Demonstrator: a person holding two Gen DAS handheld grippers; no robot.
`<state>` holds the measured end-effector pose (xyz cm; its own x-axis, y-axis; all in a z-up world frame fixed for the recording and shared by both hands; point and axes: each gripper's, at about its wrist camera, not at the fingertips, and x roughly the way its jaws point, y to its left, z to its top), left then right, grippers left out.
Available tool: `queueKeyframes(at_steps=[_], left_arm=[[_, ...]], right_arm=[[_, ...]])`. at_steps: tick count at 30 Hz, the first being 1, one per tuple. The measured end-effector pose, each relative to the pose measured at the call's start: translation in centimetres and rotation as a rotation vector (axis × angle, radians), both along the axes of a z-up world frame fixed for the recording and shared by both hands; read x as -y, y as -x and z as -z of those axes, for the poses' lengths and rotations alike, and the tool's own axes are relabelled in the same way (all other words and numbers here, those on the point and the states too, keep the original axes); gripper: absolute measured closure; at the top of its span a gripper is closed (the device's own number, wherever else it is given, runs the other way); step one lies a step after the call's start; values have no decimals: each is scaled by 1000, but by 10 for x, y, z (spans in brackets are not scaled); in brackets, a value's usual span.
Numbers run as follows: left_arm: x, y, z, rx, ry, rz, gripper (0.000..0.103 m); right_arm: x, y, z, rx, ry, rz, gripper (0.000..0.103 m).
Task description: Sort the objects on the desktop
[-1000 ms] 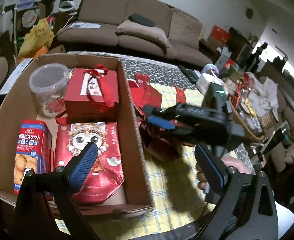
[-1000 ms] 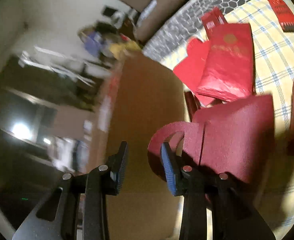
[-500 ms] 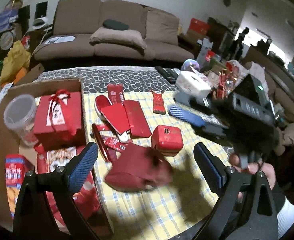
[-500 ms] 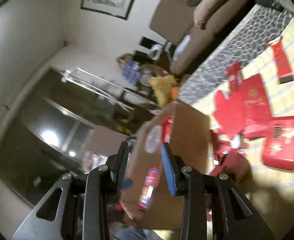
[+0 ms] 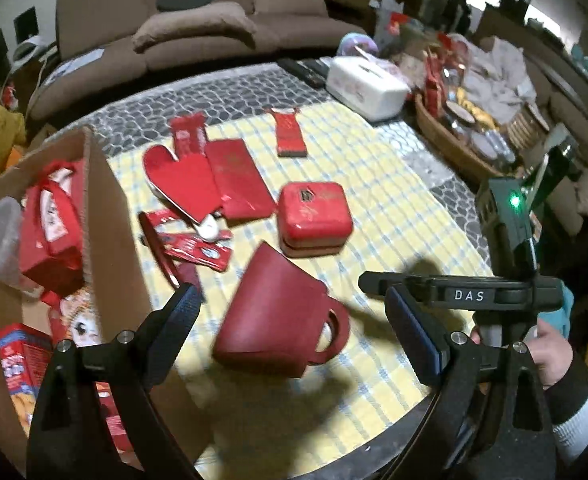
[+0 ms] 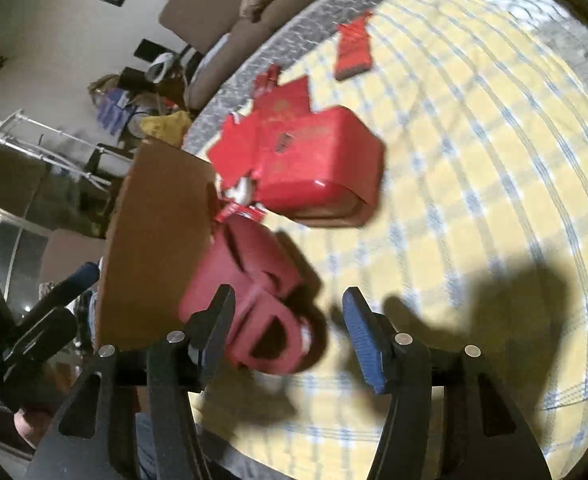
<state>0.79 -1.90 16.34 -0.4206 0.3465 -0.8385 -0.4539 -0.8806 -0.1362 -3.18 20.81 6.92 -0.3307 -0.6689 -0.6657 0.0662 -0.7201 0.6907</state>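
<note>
Left wrist view: your left gripper point(image 5: 294, 316) stands wide apart, empty, above the red bag point(image 5: 273, 316) lying on the checked cloth point(image 5: 394, 200) beside the cardboard box point(image 5: 109, 232).

Right wrist view: your right gripper point(image 6: 289, 328) is opening; the bag's handle point(image 6: 269, 340) sits between its fingers, unpressed.

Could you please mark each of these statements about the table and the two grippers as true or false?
1. The dark red bag lies on the checked cloth, outside the cardboard box. True.
2. The right gripper is clamped on the bag's handle. False: its jaws are opening and the pads press on nothing, though the handle lies between them.
3. The left gripper stands wide open and holds nothing. True.
4. The red square tin sits inside the cardboard box. False: it rests on the cloth beyond the bag.
</note>
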Motion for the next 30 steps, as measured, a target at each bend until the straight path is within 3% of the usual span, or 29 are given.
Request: queueKeyframes(at_steps=[4, 9, 14, 20, 30], left_arm=[[-18, -9, 16, 2, 33, 42, 17], [-43, -27, 47, -36, 178, 110, 42], [-67, -43, 80, -51, 288, 202, 62], [-81, -44, 107, -30, 316, 236, 63], [-99, -46, 119, -37, 342, 271, 63]], right_arm=[[-15, -5, 5, -1, 3, 31, 45], [-17, -8, 6, -22, -42, 39, 45], [-12, -10, 13, -37, -95, 38, 58], [-17, -9, 14, -56, -96, 52, 60], [-22, -9, 17, -44, -88, 60, 60]])
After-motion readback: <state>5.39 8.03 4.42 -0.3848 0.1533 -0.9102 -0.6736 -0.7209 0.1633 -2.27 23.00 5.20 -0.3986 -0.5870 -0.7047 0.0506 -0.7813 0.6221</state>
